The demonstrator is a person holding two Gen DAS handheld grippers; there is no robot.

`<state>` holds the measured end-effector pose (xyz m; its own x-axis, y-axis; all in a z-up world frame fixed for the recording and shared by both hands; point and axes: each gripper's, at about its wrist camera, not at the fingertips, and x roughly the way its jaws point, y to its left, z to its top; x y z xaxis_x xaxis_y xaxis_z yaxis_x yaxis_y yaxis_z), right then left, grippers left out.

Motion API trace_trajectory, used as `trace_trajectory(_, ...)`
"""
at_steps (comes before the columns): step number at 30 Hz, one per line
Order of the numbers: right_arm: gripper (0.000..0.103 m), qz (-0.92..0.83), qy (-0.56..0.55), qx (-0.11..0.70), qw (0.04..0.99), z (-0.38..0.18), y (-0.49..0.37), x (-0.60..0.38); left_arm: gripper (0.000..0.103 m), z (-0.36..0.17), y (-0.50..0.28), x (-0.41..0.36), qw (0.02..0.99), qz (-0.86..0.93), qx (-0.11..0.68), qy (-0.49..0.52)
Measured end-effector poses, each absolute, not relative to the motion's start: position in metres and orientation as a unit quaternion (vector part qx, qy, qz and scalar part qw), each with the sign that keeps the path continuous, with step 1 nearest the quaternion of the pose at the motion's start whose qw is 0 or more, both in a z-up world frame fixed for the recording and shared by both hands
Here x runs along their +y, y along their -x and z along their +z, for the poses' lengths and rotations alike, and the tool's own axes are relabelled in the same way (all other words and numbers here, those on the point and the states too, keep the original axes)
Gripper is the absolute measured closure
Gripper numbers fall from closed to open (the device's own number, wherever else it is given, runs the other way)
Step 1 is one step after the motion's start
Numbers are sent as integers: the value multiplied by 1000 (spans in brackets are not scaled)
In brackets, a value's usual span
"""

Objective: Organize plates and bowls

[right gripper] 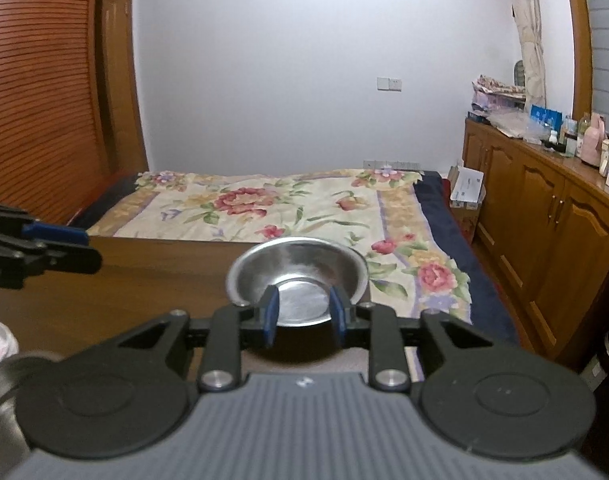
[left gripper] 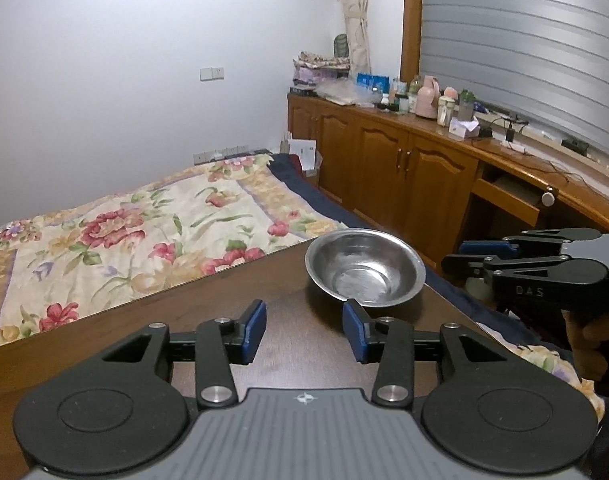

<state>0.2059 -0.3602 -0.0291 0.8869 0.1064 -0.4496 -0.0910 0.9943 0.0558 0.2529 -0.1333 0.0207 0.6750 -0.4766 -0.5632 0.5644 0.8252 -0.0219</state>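
Jaws of both tools stand apart and hold nothing: the left gripper [left gripper: 303, 330] is spread wide above bare wood, and the right gripper [right gripper: 303, 311] is parted more narrowly, its blue pads [right gripper: 271, 312] framing the near rim of the steel bowl [right gripper: 298, 280] without visibly closing on it. All positions below are given relative to that bowl. It sits upright and empty at the far corner of the brown table [left gripper: 152, 344], close to the edge that meets the bed [left gripper: 116, 240].

Step in hand, as judged: securing the bowl by its near rim. Good practice would be to slide one pad inside the wall and one outside, squarely across the thin lip, and to close firmly before lifting, since polished steel is likely to slip or pivot in a shallow pinch. Pushing forward risks nudging the bowl off the corner onto the bedding.

Surroundings: the left gripper hovers nearer than the bowl and to its left; a blurred metallic vessel [right gripper: 0, 408] lies at the lower left of the right wrist view, its identity unclear. A wooden cabinet [left gripper: 404, 160] crowded with bottles stands well beyond, to the right. Nothing lies between the right gripper and the bowl.
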Motion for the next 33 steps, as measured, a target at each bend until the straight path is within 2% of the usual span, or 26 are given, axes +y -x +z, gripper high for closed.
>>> trace_trajectory(6, 67, 46, -42, 246, 967, -38, -228, -373, 54, 14, -279, -148, 904, -295, 298, -81)
trace_trajectory(9, 60, 45, -51, 251, 966, -42, -238, -378, 54, 7, -296, -153, 904, -293, 301, -84)
trace_trajectory(25, 60, 60, -87, 291, 951, -61, -271, -391, 54, -15, -363, -175, 883, -310, 349, -51)
trace_trajectory(33, 60, 84, -110, 302, 943, -60, -275, -391, 60, -25, -368, -188, 868, -325, 372, -49)
